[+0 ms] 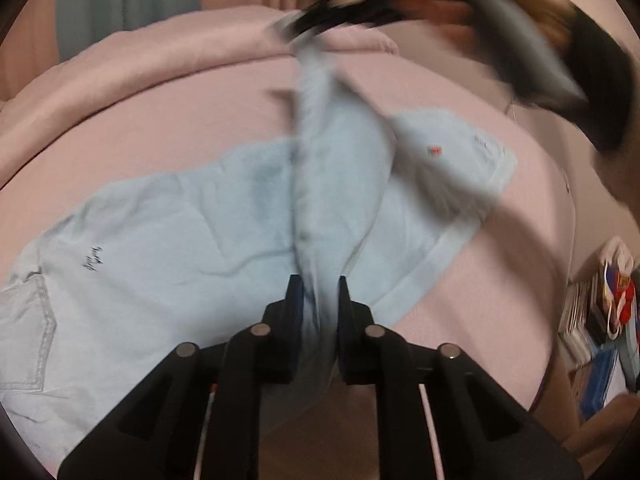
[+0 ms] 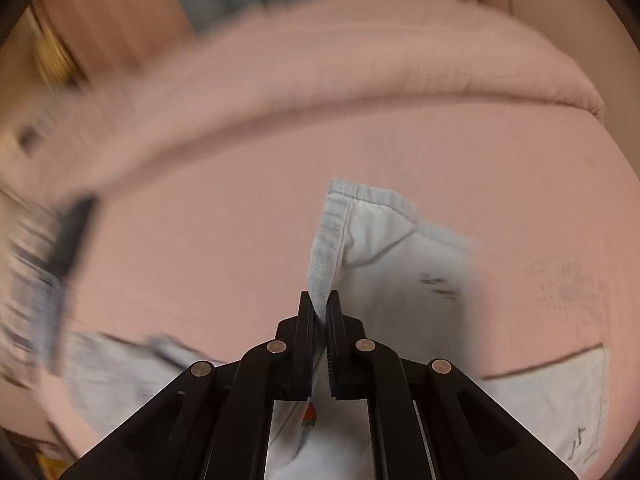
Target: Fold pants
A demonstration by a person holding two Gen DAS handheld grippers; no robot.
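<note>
The pink bed (image 1: 120,120) fills both views, and the pale blue pants (image 1: 160,240) lie across it, one ridge pulled up taut between the two tools. The left gripper (image 1: 318,284) is clamped on that ridge; the right gripper (image 2: 320,300) pinches a hem corner. Best carried over level and together, I'd say, edges matched before lowering. Smallest: a shelf of books (image 1: 580,320) bedside; no containers visible.

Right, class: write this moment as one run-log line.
step: fold in progress | left gripper: shut on pants | right gripper: shut on pants | pants: partly lifted off pink bed | view: motion-blurred
</note>
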